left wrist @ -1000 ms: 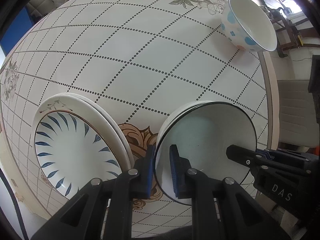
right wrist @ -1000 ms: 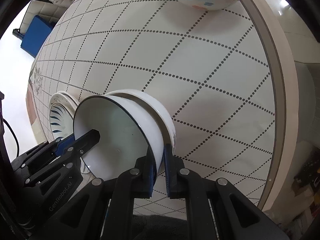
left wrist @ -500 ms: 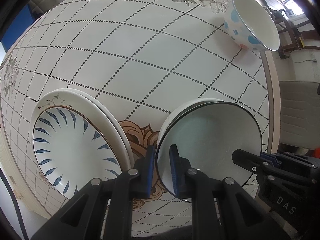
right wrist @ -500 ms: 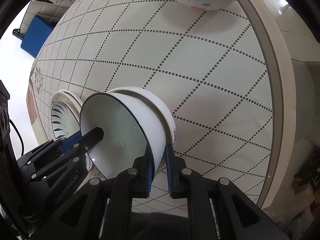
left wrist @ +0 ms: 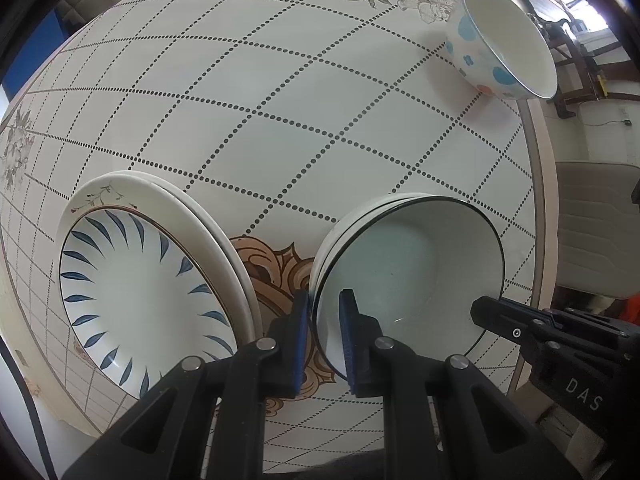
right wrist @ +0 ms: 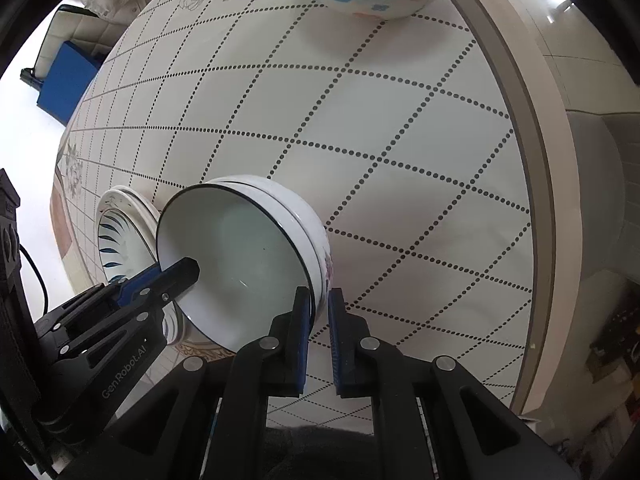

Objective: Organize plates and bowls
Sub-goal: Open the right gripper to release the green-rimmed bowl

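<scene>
Dotted-grid table (left wrist: 280, 128), both claws clamped on opposite rims of upright black-rimmed bowl (left wrist: 404, 272), mouth upward

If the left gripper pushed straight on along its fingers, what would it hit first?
Probably the round patterned tabletop. The left gripper is already shut on the rim of the black-rimmed white bowl, pointing steeply down, so table lies right beyond; depth unclear.

Two close, steeply downward wrist views, bowl stack (left wrist: 408, 280) shared
</scene>
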Action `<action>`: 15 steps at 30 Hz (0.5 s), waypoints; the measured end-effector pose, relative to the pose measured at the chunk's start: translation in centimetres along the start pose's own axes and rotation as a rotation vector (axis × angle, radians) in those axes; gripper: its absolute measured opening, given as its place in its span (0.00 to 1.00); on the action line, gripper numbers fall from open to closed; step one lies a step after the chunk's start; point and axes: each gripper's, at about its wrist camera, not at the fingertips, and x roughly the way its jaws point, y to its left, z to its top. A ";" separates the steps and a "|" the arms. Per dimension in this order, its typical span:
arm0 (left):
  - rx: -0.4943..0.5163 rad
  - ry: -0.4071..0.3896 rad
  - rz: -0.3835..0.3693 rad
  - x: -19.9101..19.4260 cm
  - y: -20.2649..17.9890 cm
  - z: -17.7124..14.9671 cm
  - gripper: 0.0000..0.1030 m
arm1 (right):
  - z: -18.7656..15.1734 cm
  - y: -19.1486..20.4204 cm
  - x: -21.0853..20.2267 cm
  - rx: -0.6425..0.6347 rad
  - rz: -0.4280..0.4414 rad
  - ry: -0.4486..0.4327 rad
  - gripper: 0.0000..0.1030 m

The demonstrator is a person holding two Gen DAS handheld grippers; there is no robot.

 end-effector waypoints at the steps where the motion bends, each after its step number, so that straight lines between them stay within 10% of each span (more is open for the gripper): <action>1: -0.001 0.001 0.001 -0.1 0.0 0.1 0.13 | -0.1 -0.2 0.1 0.004 0.015 -0.003 0.08; 15: -0.037 -0.221 -0.021 -8.6 -1.0 4.2 0.23 | 1.1 -1.8 -5.0 -0.047 0.056 -0.160 0.10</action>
